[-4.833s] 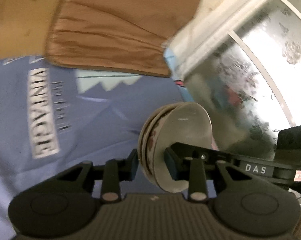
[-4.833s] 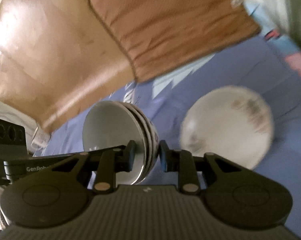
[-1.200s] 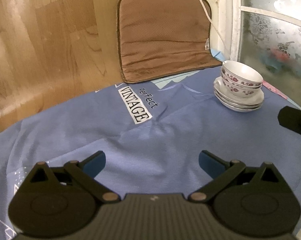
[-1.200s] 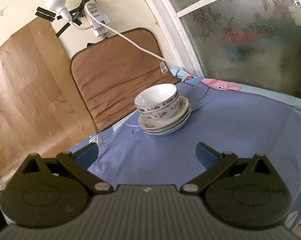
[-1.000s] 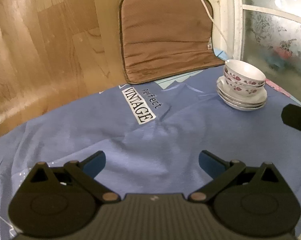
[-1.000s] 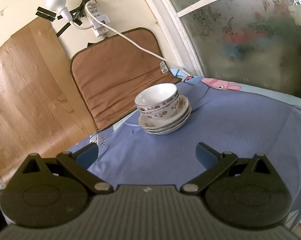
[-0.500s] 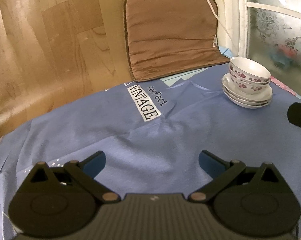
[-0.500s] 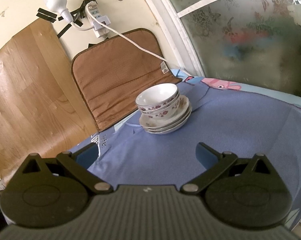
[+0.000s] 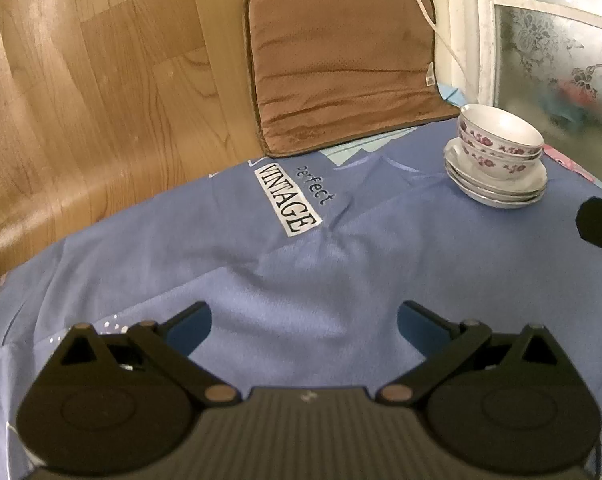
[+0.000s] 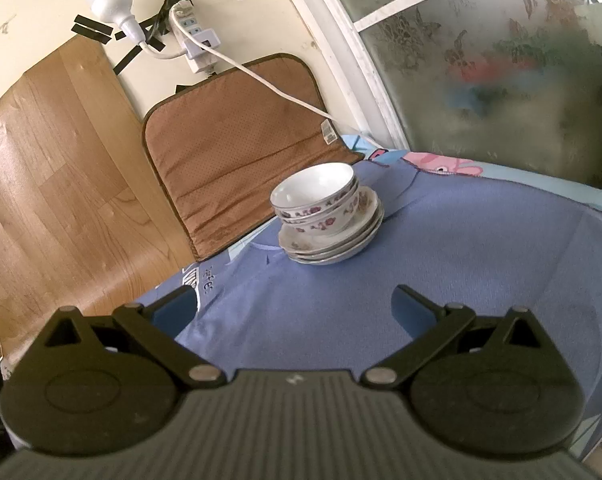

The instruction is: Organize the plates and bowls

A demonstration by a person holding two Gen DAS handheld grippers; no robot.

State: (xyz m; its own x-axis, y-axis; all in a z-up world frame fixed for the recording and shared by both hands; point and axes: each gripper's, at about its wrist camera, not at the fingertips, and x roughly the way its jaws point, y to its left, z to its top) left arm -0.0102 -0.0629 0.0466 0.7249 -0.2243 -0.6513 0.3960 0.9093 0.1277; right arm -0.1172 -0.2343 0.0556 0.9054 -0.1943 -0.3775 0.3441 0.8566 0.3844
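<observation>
A stack of white floral bowls (image 9: 500, 145) (image 10: 316, 198) sits on a stack of white plates (image 9: 497, 189) (image 10: 333, 240) on the blue cloth, at the far right in the left wrist view and centre in the right wrist view. My left gripper (image 9: 304, 324) is open and empty, well back from the stack. My right gripper (image 10: 295, 307) is open and empty, a short way in front of the stack.
A blue cloth (image 9: 341, 264) with a "VINTAGE" label (image 9: 287, 199) covers the table. A brown cushion (image 9: 341, 56) leans on the wall behind. A power strip with white cable (image 10: 199, 44) hangs above. A frosted window (image 10: 501, 60) is at right. Part of the other gripper (image 9: 601, 230) shows at the right edge.
Earlier both grippers were shut on the bowls held sideways; now the bowls rest on the plates and both grippers are open. The left gripper has drifted back and left over the last second.
</observation>
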